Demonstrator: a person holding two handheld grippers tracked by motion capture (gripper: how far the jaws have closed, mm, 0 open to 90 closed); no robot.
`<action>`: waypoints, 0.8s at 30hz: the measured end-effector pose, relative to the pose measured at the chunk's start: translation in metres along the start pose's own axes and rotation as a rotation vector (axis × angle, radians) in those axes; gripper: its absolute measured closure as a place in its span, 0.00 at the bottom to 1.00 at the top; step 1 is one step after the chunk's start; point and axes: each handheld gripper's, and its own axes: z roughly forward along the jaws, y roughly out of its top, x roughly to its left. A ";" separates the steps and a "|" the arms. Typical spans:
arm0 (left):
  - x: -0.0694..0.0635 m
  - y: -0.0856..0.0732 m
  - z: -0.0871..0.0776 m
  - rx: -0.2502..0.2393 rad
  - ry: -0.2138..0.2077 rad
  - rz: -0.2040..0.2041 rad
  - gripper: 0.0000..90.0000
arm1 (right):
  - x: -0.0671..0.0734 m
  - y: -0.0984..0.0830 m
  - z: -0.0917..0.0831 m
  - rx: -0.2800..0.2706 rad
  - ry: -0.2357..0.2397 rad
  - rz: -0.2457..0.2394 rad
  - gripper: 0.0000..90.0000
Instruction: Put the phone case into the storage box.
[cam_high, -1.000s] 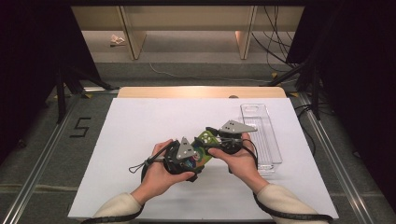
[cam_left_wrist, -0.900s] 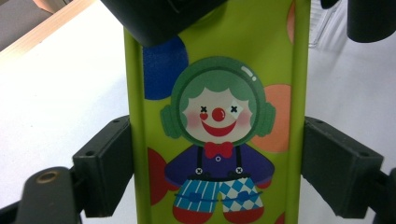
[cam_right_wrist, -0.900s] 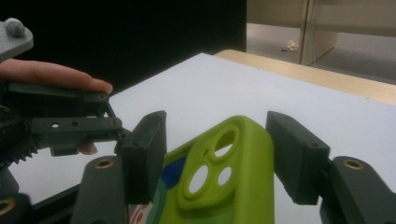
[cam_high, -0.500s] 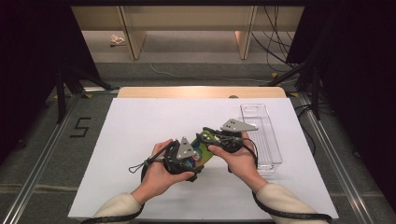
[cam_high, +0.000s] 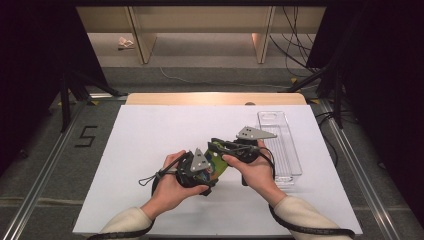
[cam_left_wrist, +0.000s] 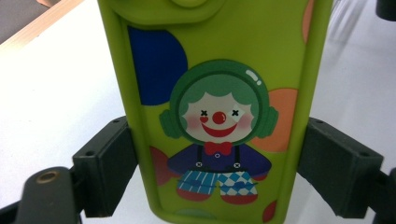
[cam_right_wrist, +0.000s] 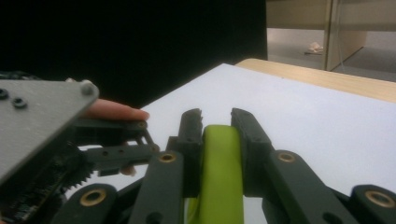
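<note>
Two tools meet on one green case (cam_high: 218, 161) above the middle of the white bench (cam_high: 150, 130), a little toward the person's side. The left tool (cam_high: 209, 170) grasps the case across its width: in the left gripper view its two black jaws press on the long side edges of the case (cam_left_wrist: 219, 107), whose face shows a clown with green hair, a red nose and a red bow tie among blue and orange spots. The right tool (cam_high: 216, 146) has just been closing and is now clenched on the same case; in the right gripper view its jaws pinch the thin green edge (cam_right_wrist: 219, 172) from both sides, with the grey plate and dark body of the left tool (cam_right_wrist: 70, 154) close by at the left of that view. The case is held clear of the bench between the person's two hands. A clear plastic tray (cam_high: 281, 145) lies on the bench just beyond the right hand (cam_high: 255, 172), near the bench's right edge.
</note>
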 end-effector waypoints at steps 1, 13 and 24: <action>0.000 0.000 0.000 -0.003 0.001 0.002 0.18 | 0.001 0.001 0.000 0.000 0.003 -0.005 0.85; 0.003 0.000 -0.002 -0.084 -0.014 -0.033 0.18 | 0.007 0.009 -0.004 -0.016 -0.003 -0.032 0.86; 0.011 -0.005 -0.006 -0.133 -0.036 -0.068 0.17 | 0.001 0.023 -0.016 -0.032 -0.008 -0.071 0.86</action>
